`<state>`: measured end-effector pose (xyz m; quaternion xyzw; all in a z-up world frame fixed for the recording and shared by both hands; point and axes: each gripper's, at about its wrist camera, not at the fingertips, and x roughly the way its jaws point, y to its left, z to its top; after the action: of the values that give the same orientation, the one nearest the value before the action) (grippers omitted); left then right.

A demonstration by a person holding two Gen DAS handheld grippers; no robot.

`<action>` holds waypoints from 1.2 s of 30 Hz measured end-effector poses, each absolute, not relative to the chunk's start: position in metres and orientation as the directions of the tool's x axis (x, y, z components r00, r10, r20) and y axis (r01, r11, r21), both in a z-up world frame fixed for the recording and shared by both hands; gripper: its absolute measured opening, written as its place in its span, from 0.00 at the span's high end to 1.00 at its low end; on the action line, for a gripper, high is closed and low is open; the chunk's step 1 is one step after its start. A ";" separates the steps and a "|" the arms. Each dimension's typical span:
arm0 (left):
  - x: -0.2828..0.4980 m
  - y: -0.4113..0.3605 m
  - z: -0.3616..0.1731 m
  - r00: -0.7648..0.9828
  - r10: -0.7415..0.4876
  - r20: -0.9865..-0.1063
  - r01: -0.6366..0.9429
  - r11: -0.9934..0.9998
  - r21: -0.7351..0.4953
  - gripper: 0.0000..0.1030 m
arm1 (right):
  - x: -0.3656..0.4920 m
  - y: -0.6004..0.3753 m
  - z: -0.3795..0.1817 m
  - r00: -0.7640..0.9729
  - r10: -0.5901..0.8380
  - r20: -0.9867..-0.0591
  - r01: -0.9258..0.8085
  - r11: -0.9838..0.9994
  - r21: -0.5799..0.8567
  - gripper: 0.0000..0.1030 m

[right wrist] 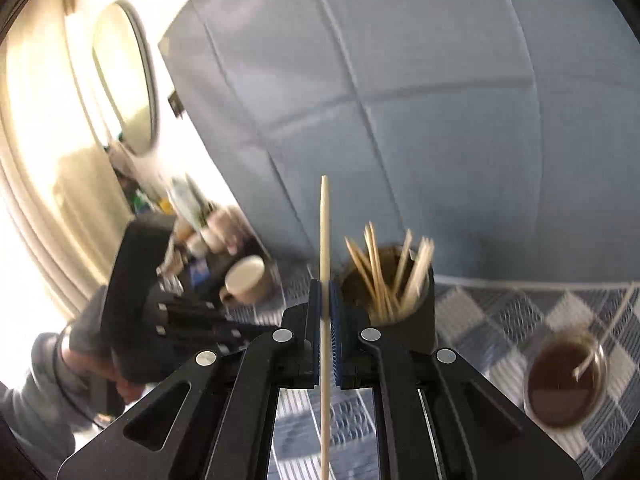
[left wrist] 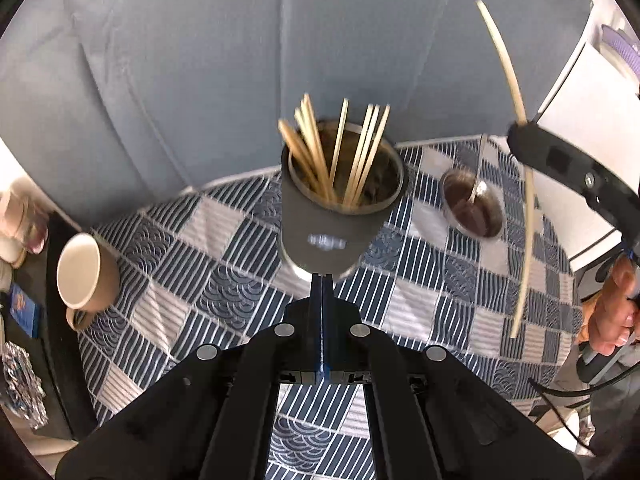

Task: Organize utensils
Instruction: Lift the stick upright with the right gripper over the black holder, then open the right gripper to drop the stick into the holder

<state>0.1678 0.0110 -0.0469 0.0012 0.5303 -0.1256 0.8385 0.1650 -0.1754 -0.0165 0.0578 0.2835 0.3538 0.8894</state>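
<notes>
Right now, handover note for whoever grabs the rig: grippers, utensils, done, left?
Left gripper: shut, empty, just in front of the grey holder.
Right gripper: shut on one chopstick, held in the air, off the checked cloth.
Done: a bunch of chopsticks stands in the holder; a spoon sits in the small metal cup.
Left: drop the held chopstick into the holder.

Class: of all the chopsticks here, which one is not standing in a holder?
The single chopstick clamped in the right tongs, lifted clear; all others stand in the grey holder.
</notes>
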 end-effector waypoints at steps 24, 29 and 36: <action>0.261 0.022 -0.049 0.449 -0.240 -0.861 0.185 0.967 -0.173 1.00 | 0.281 -0.149 -0.028 0.673 0.665 -0.324 -0.584 0.747 0.318 0.95; 0.269 0.024 -0.061 0.441 -0.251 -0.862 0.180 0.965 -0.189 1.00 | 0.291 -0.147 -0.052 0.661 0.649 -0.376 -0.567 0.760 0.316 0.95; 0.267 0.020 -0.062 0.452 -0.240 -0.859 0.198 0.966 -0.165 1.00 | 0.284 -0.147 -0.072 0.652 0.625 -0.429 -0.550 0.779 0.300 0.95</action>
<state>0.2670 0.0200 -0.0621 -0.0204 0.5073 -0.1286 0.8519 0.2838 -0.1468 -0.0717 0.0718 0.2622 0.3243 0.9060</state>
